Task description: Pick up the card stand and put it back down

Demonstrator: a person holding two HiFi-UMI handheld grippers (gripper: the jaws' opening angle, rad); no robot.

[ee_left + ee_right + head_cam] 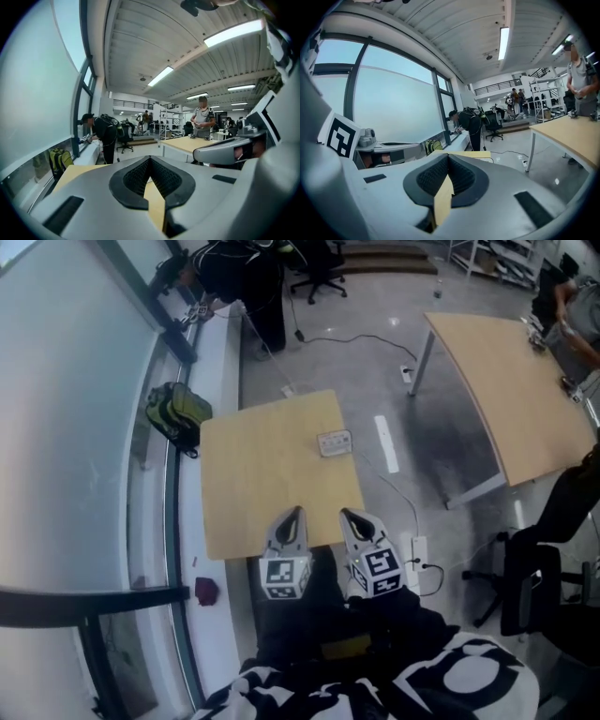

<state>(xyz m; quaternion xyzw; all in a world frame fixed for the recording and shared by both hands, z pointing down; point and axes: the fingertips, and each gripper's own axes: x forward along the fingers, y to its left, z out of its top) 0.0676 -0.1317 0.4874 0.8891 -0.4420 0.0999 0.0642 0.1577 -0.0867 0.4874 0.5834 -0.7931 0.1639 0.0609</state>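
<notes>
Left gripper (pixel 293 514) and right gripper (pixel 348 516) both closed, empty; card stand (pixel 335 442) judged light, rigid, possibly slippery, best pinched across its short sides.

Grey polished concrete floor (pixel 375 362), a black cable (pixel 352 337) trailing over it. Tall frosted window wall (pixel 66 427) runs down the left side, dark frames, white sill (pixel 217 352) beside it, green backpack (pixel 176 413) by the glass. Small light-wood table (pixel 253 474) near the window, bigger wood table (pixel 506 381) on grey legs to the right. Black office chair (pixel 319 273) at far end, another (pixel 525 587) near right. Ribbed white ceiling (pixel 140 37), long strip lights (pixel 161 75) on. Metal shelving (pixel 166 126) far back.
</notes>
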